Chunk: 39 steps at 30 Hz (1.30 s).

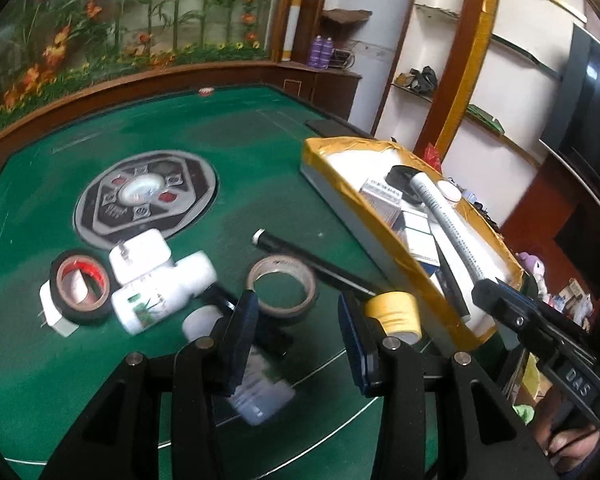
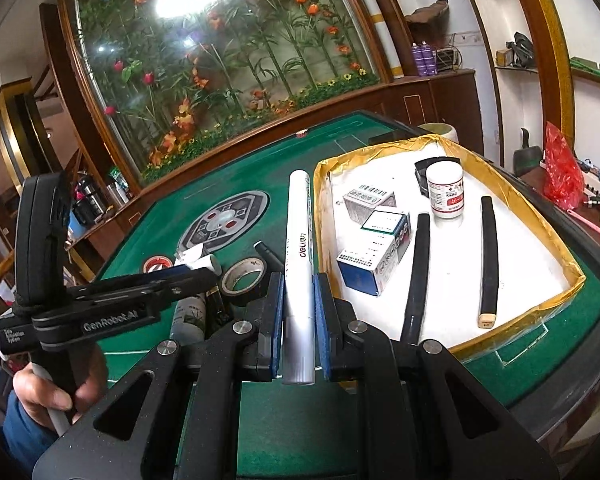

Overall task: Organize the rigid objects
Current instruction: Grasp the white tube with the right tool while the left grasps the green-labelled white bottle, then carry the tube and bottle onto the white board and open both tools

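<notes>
A: What do your two grippers hold at this moment?

B: My right gripper (image 2: pixel 299 312) is clenched on a white marker pen (image 2: pixel 298 264). The pen stands between the blue pads (image 2: pixel 277 320) and points toward 12 o'clock, over the green table (image 2: pixel 148 216). My left gripper (image 1: pixel 298 332) grasps nothing; its fingers are spread apart above the table.

A: Where are the other things?

B: In the right wrist view, the tray with yellow tape rim (image 2: pixel 572 280) lies at 2 o'clock from the pen. Inside it I see two small boxes (image 2: pixel 374 256), a white jar (image 2: pixel 445 190) and two black sticks (image 2: pixel 489 256).

A: And on the table?

B: In the left wrist view, a brown tape roll (image 1: pixel 283 290) lies just ahead of my open fingers, at 12 o'clock. A yellow tape roll (image 1: pixel 394 312) is at 2 o'clock, near the tray. A black tape roll (image 1: pixel 81 286) and white bottles (image 1: pixel 160 292) are at 10 o'clock.
</notes>
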{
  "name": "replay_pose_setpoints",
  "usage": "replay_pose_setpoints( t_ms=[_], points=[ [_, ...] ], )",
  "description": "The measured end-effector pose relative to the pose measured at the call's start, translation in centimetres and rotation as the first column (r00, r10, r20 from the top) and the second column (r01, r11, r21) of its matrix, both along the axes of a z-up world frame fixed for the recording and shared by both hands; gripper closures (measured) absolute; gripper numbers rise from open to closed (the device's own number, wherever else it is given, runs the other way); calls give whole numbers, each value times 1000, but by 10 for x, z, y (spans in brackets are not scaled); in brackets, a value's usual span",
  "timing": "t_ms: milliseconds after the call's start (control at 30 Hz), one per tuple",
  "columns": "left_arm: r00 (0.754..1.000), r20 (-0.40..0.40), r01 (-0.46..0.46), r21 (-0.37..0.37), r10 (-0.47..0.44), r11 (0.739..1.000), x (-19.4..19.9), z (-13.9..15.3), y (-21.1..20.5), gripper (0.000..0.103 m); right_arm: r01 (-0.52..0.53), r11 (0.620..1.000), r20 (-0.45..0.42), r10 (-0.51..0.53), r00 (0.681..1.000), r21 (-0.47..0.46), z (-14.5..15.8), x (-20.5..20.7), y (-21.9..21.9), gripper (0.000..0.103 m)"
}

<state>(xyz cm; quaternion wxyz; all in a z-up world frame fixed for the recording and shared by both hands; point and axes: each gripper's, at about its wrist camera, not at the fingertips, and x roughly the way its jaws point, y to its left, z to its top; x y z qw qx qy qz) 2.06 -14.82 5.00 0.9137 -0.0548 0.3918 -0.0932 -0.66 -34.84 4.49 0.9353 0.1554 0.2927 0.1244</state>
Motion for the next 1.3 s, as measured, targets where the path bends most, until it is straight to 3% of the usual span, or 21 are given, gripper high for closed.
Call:
replay_pose_setpoints(
  t_ms=[67,133,200,233,300,367,467,533,667,933,1033,1300],
  points=[
    [1000,-30,-6,26,7,1000,-2,-2,1,59,-6,1000,-7,6,1000,12,-2,2,-1,89],
    [998,-57,-18,24,20,1000,-7,-5,6,44,-14,1000,-6,14,1000,17,-1,3,0,89],
    [995,-84,-56,11,57,998,-9,-11,14,36,-21,1000,2,21,1000,13,-1,1,0,89],
    [988,-110,-107,3,107,994,-10,-16,19,36,-21,1000,7,21,1000,12,-1,1,-1,89],
    [984,-129,-125,-9,123,992,-9,-22,20,36,-24,1000,6,24,1000,15,-1,2,-1,89],
    [983,-133,-124,40,128,992,-4,-28,13,36,-25,1000,6,24,1000,19,-2,2,-2,89],
    [979,-142,-137,72,146,988,8,-39,10,41,-30,999,4,30,1000,20,-3,2,-2,89],
    [975,-150,-154,64,162,986,14,-42,14,57,-27,999,7,27,1000,21,-3,0,-4,89],
    [976,-152,-155,27,157,988,9,-41,22,67,-13,1000,15,13,1000,24,-2,-2,-10,89],
    [996,-61,-68,-25,67,997,0,-4,-5,67,47,998,28,-48,998,38,1,-3,-32,89],
    [998,-68,11,-103,-18,995,15,7,-28,67,88,995,29,-89,996,35,4,-3,-45,89],
    [984,-47,167,-103,-173,981,47,12,-110,67,225,974,-12,-225,974,18,0,5,-81,89]
  ],
)
